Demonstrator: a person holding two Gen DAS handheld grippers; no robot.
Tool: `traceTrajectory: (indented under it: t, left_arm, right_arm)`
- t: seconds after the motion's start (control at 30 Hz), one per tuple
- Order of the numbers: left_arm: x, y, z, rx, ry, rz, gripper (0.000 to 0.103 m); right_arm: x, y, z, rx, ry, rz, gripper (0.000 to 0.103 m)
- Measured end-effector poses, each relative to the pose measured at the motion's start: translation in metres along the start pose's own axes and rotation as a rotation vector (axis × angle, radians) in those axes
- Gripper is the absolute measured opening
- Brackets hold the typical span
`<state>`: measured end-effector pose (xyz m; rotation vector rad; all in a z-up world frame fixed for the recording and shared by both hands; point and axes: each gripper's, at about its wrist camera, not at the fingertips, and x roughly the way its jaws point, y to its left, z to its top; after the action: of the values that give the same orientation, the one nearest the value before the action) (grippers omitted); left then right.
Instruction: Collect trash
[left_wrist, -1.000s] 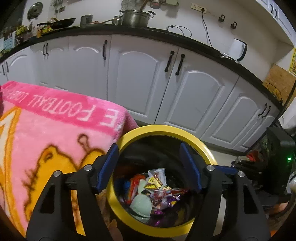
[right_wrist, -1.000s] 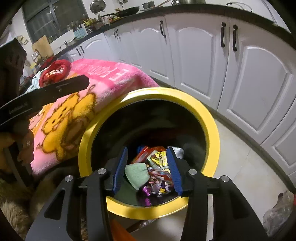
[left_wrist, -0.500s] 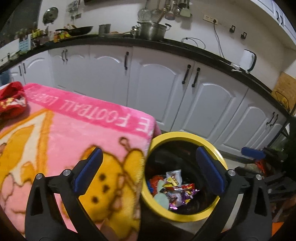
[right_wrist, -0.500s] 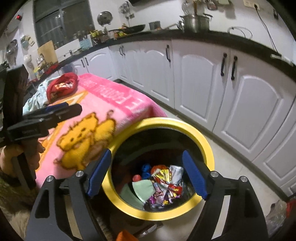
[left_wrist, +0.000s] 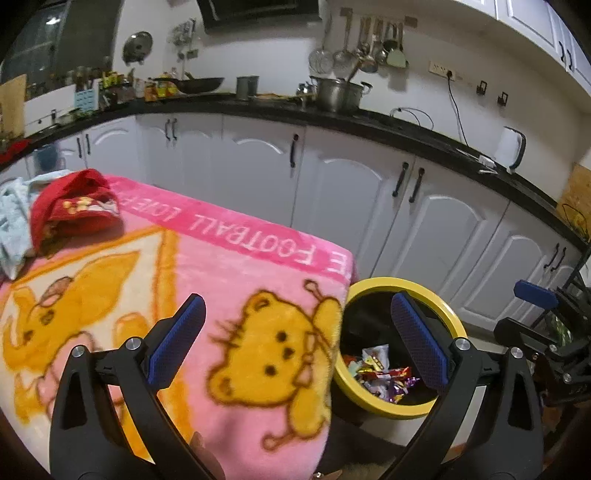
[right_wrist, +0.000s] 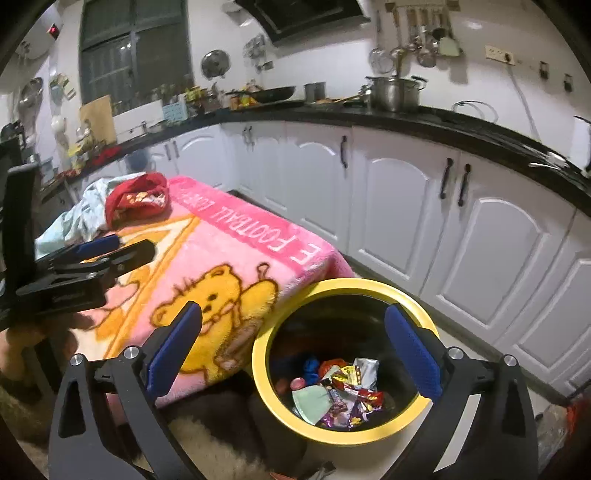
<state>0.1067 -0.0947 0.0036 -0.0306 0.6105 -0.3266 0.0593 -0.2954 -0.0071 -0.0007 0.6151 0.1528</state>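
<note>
A yellow-rimmed black trash bin (left_wrist: 445, 321) (right_wrist: 269, 386) stands on the floor beside the table and holds several colourful wrappers (left_wrist: 380, 373) (right_wrist: 340, 393). My left gripper (left_wrist: 295, 339) is open and empty, raised over the pink blanket (left_wrist: 229, 280) with the bin to its right. My right gripper (right_wrist: 291, 350) is open and empty, raised above the bin's left side. The left gripper also shows at the left edge of the right wrist view (right_wrist: 92, 258). The right gripper's blue finger shows at the right of the left wrist view (left_wrist: 535, 293).
A pink blanket (right_wrist: 229, 258) with a yellow bear covers the table. A red cloth (left_wrist: 74, 210) (right_wrist: 136, 201) and a pale blue cloth (left_wrist: 14, 225) lie at its far end. White cabinets (left_wrist: 332, 192) under a black counter run behind. Clutter sits at the right (left_wrist: 561, 339).
Both grippers have risen and pulled back from the bin, and their jaws have opened wide. The left gripper has moved left over the blanket. The wrappers stay in the bin.
</note>
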Motion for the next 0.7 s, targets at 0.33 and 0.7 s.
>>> traceTrajectory:
  t: [0.33,0.7]
  left_arm:
    - [-0.037,0.02,-0.024,-0.017,-0.076,0.044,0.092]
    - [-0.06,0.017,-0.059,0.009,-0.193,0.116,0.092]
  right_arm:
    - [-0.01,0.04,-0.03,-0.077,-0.123,-0.094,0.097]
    - [-0.026,0.054,-0.057,-0.059,-0.305,-0.133,0.097]
